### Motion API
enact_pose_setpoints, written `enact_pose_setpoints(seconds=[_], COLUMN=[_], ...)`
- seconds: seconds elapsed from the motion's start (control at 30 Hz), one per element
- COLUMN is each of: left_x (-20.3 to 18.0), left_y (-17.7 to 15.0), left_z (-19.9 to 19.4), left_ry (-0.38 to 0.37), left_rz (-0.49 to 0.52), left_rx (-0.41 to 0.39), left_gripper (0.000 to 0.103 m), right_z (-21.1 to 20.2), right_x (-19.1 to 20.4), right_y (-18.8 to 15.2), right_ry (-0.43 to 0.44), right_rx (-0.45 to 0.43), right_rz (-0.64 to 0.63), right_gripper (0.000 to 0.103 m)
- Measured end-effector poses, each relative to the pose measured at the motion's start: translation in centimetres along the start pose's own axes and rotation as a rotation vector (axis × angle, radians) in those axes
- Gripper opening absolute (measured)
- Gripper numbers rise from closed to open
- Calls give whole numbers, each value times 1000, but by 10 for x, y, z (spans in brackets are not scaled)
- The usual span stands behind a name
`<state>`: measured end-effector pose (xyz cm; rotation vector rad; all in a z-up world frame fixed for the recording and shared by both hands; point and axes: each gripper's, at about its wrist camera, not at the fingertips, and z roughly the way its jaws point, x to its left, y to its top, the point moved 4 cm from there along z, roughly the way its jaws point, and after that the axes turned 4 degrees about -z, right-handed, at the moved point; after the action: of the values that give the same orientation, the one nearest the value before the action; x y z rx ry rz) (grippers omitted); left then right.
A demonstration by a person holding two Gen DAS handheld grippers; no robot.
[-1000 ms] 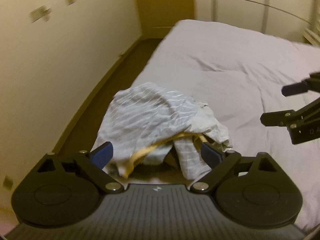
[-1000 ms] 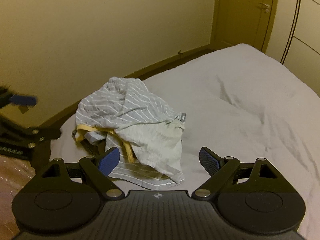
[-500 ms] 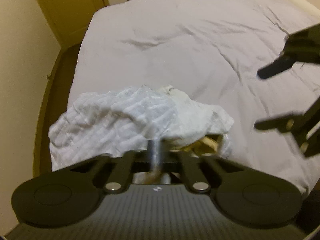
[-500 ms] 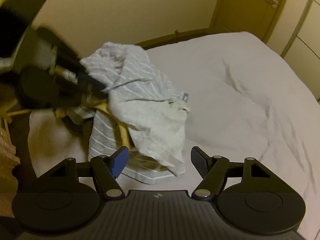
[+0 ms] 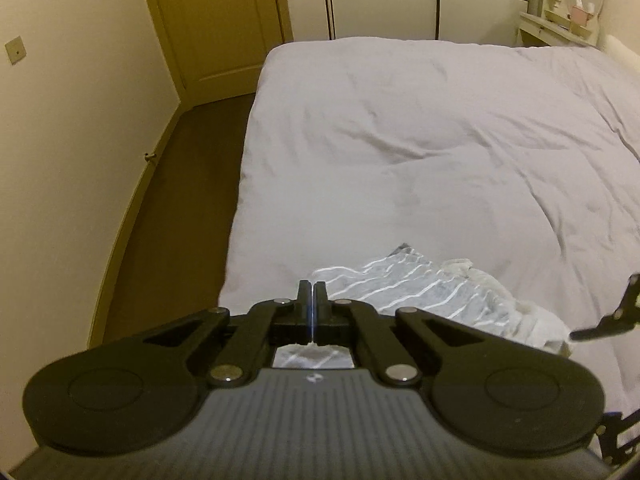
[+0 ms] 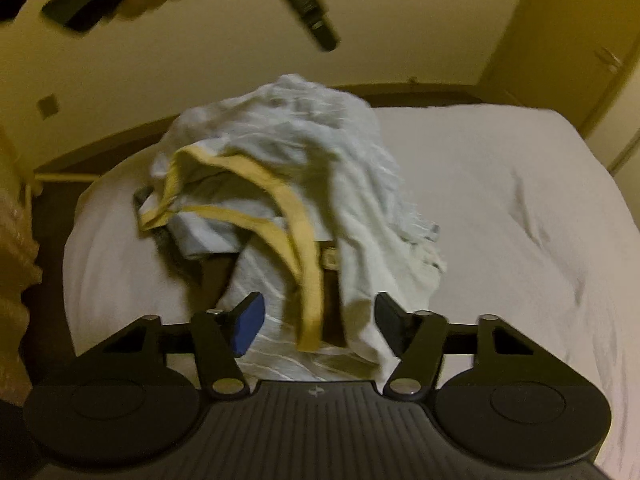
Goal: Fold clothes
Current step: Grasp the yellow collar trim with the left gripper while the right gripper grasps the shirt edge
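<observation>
A crumpled grey-and-white striped garment (image 6: 304,136) with yellow trim (image 6: 298,220) is drawn up into a peak at the near corner of the bed. My left gripper (image 5: 313,300) is shut, and a sliver of the garment's cloth (image 5: 420,292) shows between its fingers. In the right wrist view the left tool's dark body (image 6: 308,12) hangs blurred above the garment. My right gripper (image 6: 320,322) is open, its blue-padded fingertips on either side of the garment's hanging lower edge. One right finger (image 5: 612,316) shows at the left view's right edge.
The bed (image 5: 420,140) with a wrinkled pale cover stretches away ahead. A strip of dark floor (image 5: 180,208) runs along its left side by the wall. A door (image 5: 224,20), wardrobe doors (image 5: 400,0) and a shelf (image 5: 560,20) stand beyond.
My left gripper went from open to shut on the garment and has lifted it. My right gripper has moved in close, with the garment's lower edge now between its open fingers.
</observation>
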<state>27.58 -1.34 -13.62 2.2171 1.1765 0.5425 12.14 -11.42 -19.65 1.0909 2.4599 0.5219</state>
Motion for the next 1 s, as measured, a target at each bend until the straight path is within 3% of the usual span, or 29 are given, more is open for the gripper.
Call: enact_pose_setpoints(seconds=[0.1, 0.13, 0.17, 0.3, 0.37, 0.5, 0.73, 0.8, 0.87, 1.0], left_x=[1, 0, -2, -11, -20, -40, -77, -80, -77, -59], left_y=[-19, -29, -41, -96, -124, -173, -215, -220, -219, -204], left_z=[-15, -19, -23, -35, -35, -27, 12, 20, 20, -5], left_ry=[-7, -11, -16, -37, -35, -17, 106, 150, 151, 115], left_rz=[16, 20, 25, 33, 55, 137, 450, 520, 523, 432], left_rx=[1, 5, 14, 69, 105, 175, 186, 181, 173, 135], left_gripper=[13, 25, 31, 36, 44, 50, 50, 42, 14, 7], right_z=[13, 17, 22, 37, 36, 23, -7, -9, -9, -6], right_x=[12, 14, 17, 14, 6, -11, -37, -39, -36, -28], right_y=[-2, -4, -6, -10, -10, -7, -2, -4, -6, -10], right_ry=[-12, -20, -38, -119, -140, -153, -180, -175, -167, -154], right_rx=[22, 32, 45, 88, 95, 94, 79, 86, 93, 99], right_rz=[-85, -112, -138, -143, -122, -56, 75, 95, 99, 92], right_gripper=[56, 55, 53, 38, 16, 12, 12, 12, 12, 12])
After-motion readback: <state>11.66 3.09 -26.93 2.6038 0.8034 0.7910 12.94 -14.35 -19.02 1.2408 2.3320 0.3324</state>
